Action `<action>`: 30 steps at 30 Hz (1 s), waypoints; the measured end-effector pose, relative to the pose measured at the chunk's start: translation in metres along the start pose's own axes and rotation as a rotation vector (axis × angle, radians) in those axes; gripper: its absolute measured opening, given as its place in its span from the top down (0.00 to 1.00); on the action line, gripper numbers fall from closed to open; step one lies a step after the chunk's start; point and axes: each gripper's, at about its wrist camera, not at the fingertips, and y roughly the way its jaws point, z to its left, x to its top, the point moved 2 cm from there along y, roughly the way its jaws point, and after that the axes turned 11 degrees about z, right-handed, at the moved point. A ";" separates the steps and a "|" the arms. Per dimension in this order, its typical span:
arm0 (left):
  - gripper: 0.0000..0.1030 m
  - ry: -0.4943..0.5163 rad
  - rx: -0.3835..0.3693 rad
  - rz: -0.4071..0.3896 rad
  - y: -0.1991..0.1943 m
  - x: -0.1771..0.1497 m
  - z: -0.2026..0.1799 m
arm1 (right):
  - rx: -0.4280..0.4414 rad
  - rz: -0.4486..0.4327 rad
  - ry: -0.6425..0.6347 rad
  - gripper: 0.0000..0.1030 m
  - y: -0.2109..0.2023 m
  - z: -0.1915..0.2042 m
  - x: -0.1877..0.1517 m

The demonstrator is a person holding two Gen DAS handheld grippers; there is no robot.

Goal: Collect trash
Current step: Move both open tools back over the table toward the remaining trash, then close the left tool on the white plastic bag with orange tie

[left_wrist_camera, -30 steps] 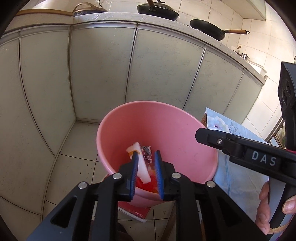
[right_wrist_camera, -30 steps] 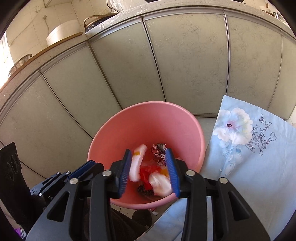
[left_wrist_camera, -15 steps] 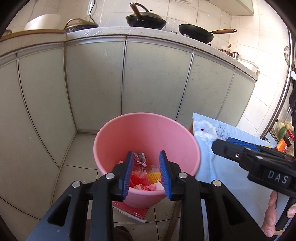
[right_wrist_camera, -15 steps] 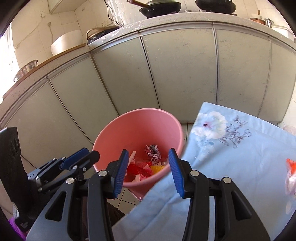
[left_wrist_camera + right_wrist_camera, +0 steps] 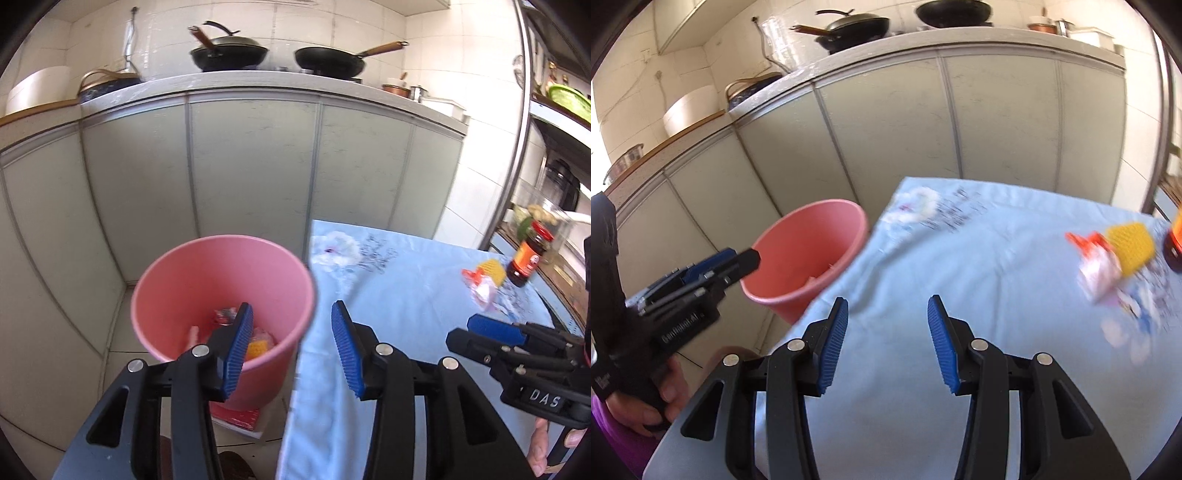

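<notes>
Left wrist view: left gripper [image 5: 291,341] over the near edge of the pink bin [image 5: 221,295] and the edge of the tabletop [image 5: 406,295], jaws opening, nothing between the blue pads [image 5: 238,350]. Bin on the floor just beside the tabletop, below grey cabinet doors [image 5: 251,166]. Trash in the bin [image 5: 255,341]: crumpled wrappers, yellow, red and silvery bits, partly hidden behind the left pad. Red book [image 5: 240,419] under the bin's base. Light blue flowered cloth covering the tabletop. More trash on the cloth at far right: yellow piece [image 5: 491,271] touching a red-and-white wrapper [image 5: 480,290], blurred. Dark sauce jar [image 5: 526,260] with red lid just beside them. Right gripper [image 5: 491,334] at lower right, over the cloth, seen side-on, hand [image 5: 539,443] on its handle. Two black pans [image 5: 229,55] on the counter above.

Right wrist view: right gripper [image 5: 884,343] over the bare cloth, jaws released and apart, nothing between the pads. Yellow piece [image 5: 1130,249] and wrapper [image 5: 1097,266] well ahead at right, motion-blurred, lying on the cloth. Bin [image 5: 809,258] at left, below the tabletop edge, contents mostly hidden. Left gripper [image 5: 738,264] at far left, pointing toward the bin rim, held by a hand [image 5: 639,406] with a purple sleeve.
</notes>
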 end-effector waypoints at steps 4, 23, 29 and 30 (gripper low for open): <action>0.58 0.021 -0.071 0.029 0.005 -0.001 -0.025 | -0.054 -0.002 0.076 0.56 -0.015 -0.037 -0.022; 0.57 0.243 -0.317 0.160 0.063 0.023 -0.190 | -0.230 -0.080 0.347 0.56 -0.062 -0.171 -0.055; 0.57 0.277 -0.354 0.210 0.102 0.030 -0.233 | -0.210 -0.060 0.371 0.56 -0.054 -0.181 -0.060; 0.57 0.276 -0.356 0.218 0.109 0.031 -0.238 | -0.208 -0.058 0.372 0.56 -0.053 -0.182 -0.060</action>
